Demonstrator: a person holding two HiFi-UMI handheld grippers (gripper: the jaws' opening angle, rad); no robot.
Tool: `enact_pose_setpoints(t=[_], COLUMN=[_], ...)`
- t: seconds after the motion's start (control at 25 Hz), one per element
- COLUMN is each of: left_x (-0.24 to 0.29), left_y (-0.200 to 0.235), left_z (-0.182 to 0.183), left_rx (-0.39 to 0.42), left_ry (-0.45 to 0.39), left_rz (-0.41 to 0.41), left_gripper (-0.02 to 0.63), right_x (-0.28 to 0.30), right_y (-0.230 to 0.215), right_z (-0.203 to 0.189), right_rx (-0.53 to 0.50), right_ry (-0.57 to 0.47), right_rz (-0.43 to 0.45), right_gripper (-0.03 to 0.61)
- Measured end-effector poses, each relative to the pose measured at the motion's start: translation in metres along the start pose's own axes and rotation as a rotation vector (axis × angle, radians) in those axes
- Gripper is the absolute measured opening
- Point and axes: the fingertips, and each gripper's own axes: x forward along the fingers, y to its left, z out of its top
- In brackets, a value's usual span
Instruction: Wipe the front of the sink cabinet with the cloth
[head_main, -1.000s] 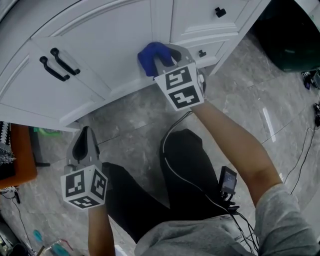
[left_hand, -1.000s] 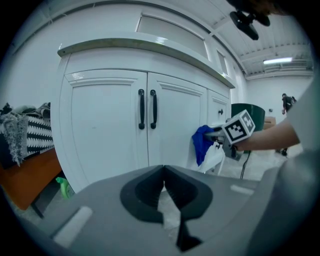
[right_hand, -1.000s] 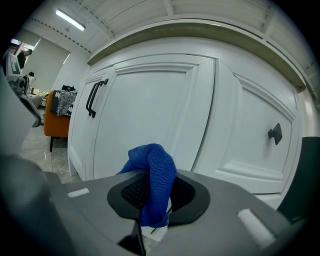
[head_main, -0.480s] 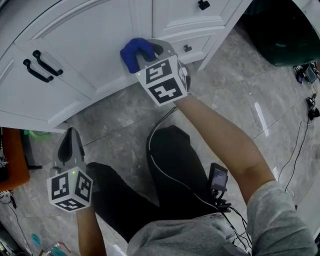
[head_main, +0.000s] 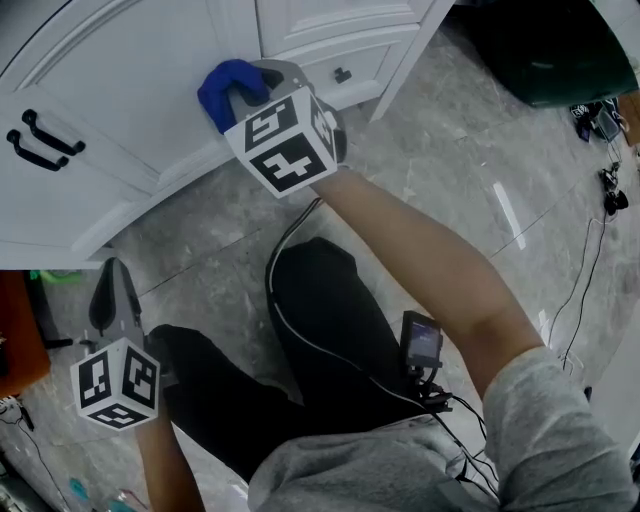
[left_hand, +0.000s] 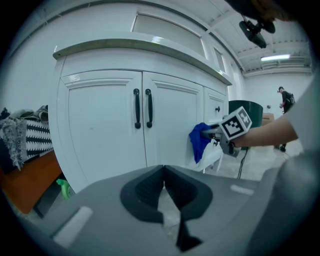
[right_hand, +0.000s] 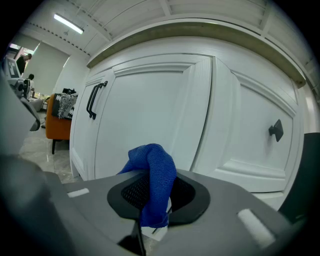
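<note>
Right tongs (head_main: 248, 82) clamped shut on blue cloth (head_main: 224, 88), cloth bunched up against the white sink cabinet (head_main: 130, 90) front, low on the door, right of the black handles (head_main: 38, 138). Left tongs (head_main: 110, 292) closed, holding nothing, low over the floor (head_main: 430, 150), well apart from the cabinet.

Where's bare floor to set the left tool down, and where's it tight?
Best patch: grey tile floor between the sink cabinet base and the person's legs, just ahead of the left tool. Also open: the tile between the cabinet's corner and the dark bin. Crowded: cables at the right edge; orange furniture far left.
</note>
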Motion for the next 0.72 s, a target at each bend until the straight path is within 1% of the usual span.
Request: enact_pose_setpoints(t=[0.16, 0.32, 0.52, 0.72], left_x=[0.0, 0.001, 0.002, 0.002], left_y=[-0.001, -0.001, -0.002, 0.007], left_z=[0.003, 0.005, 0.004, 0.012], left_rx=[0.006, 0.008, 0.008, -0.003], left_ry=[0.0, -0.005, -0.007, -0.031], left_rz=[-0.001, -0.003, -0.009, -0.004], left_gripper=[0.011, 0.011, 0.011, 0.011], right_x=[-0.005, -0.02, -0.049, -0.089], right_y=[-0.002, -0.006, -0.004, 0.009], right_z=[0.001, 0.013, 0.044, 0.084], right_rx=[0.033, 0.051, 0.069, 0.143], right_ry=[0.002, -0.034, -0.125, -0.257], right_rz=[-0.003, 0.015, 0.062, 0.147], right_gripper=[0.075, 0.072, 0.072, 0.072])
